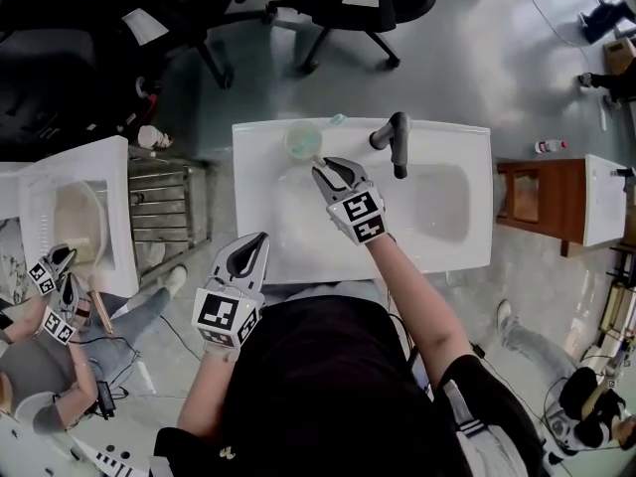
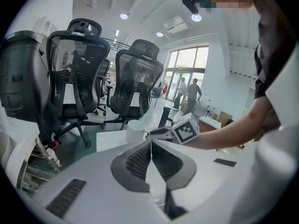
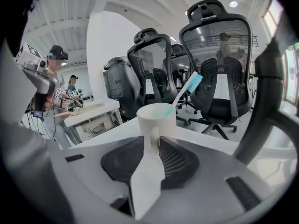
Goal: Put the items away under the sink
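Note:
A white cup [image 1: 303,139] [image 3: 156,120] stands on the back left corner of the white sink [image 1: 457,256], with a teal-headed toothbrush [image 1: 336,120] [image 3: 189,88] leaning in it. My right gripper [image 1: 323,164] [image 3: 151,141] reaches over the basin, and its pads sit on either side of the cup's handle, closed on it. The cup rests upright on the sink top. My left gripper [image 1: 260,238] [image 2: 151,141] hovers at the sink's front edge, shut and empty. In the left gripper view the cup [image 2: 135,130] shows ahead, with the right gripper's marker cube beside it.
A dark faucet [image 1: 396,139] rises at the back middle of the sink, just right of the cup. Black office chairs [image 1: 348,8] stand behind. A wooden stand [image 1: 532,195] is to the right. At the left, another person with grippers [image 1: 55,286] works at a second sink [image 1: 117,217].

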A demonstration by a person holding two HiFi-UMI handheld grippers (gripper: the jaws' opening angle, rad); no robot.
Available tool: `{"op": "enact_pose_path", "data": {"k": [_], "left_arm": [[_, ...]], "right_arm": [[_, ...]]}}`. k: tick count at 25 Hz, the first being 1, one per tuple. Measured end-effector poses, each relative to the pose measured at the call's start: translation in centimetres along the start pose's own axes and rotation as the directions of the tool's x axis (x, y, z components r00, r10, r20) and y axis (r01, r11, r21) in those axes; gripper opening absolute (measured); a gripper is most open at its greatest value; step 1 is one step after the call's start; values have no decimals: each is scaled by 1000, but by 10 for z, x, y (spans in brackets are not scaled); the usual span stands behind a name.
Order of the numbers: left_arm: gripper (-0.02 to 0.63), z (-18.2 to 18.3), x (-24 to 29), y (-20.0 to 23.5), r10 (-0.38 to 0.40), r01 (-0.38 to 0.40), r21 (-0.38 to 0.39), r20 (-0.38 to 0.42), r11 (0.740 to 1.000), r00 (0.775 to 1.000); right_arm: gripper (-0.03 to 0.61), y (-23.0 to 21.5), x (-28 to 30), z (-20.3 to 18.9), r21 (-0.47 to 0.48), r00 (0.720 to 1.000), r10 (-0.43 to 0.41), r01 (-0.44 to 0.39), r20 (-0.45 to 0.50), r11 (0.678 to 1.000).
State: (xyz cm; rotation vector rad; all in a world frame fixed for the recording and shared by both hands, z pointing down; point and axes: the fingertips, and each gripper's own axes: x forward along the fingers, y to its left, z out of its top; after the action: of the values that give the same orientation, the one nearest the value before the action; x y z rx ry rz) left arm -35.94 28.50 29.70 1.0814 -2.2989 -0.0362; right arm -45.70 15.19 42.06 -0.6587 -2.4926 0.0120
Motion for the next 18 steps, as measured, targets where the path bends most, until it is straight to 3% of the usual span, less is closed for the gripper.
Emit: {"op": "enact_pose_path", "data": {"k": [11, 15, 18], "left_arm": [[23, 1, -4, 3, 23, -23, 2, 6, 1000, 1000], [23, 14, 8, 6, 6, -6, 66, 6, 998, 1000], [25, 29, 26, 4, -40, 43, 166, -22, 985, 999]], "right_arm": [[103, 36, 12, 0, -32, 991, 134, -133, 19, 991], [98, 42, 16, -2, -43, 988, 151, -150, 25, 988], [77, 41, 18, -2, -41, 989, 148, -147, 29, 988]]}}
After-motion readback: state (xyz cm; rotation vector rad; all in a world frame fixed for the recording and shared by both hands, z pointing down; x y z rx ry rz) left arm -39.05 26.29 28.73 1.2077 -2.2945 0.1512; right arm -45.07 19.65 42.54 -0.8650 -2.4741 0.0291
